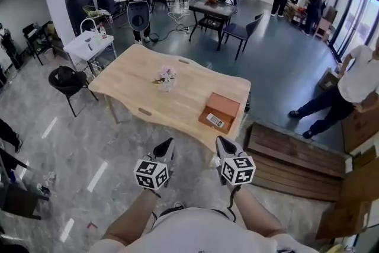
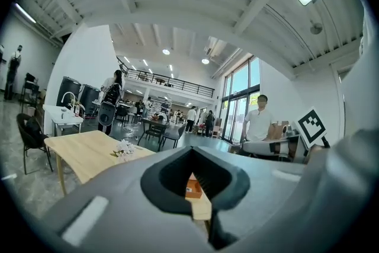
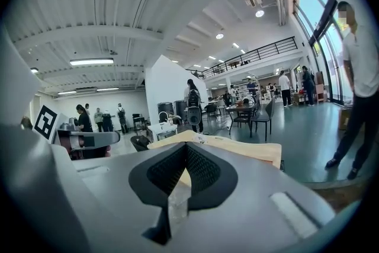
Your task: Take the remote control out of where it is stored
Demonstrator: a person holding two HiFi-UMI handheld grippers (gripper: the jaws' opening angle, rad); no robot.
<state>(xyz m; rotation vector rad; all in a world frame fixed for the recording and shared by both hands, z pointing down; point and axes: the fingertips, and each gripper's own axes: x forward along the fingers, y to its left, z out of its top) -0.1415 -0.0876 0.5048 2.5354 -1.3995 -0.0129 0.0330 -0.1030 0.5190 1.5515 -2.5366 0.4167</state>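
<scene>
While we hold the left gripper (image 1: 167,145) and the right gripper (image 1: 222,143) side by side in the air, each has its jaws pressed together with nothing between them. Their tips point at the near long edge of the wooden table (image 1: 142,83), close to its near right corner, and both are apart from it. Through the notch behind the left gripper's closed jaws we see that corner and the orange box (image 1: 225,105).

The box sits on the table's right end, just inside the right edge and a little back from the near edge. The remote control (image 1: 215,120) lies flat in the box's nearer half, uncovered from above. A small bunch of flowers (image 1: 166,77) stands near the table's middle, well apart from the box.

Grey floor (image 1: 89,145) lies open along the near edge to our left, as far as a black chair (image 1: 68,81) off the table's left corner. On our right a low wooden pallet (image 1: 290,154) runs just beside the near right corner and narrows the way there. Beyond it a person (image 1: 355,83) stands, well apart from the table.
</scene>
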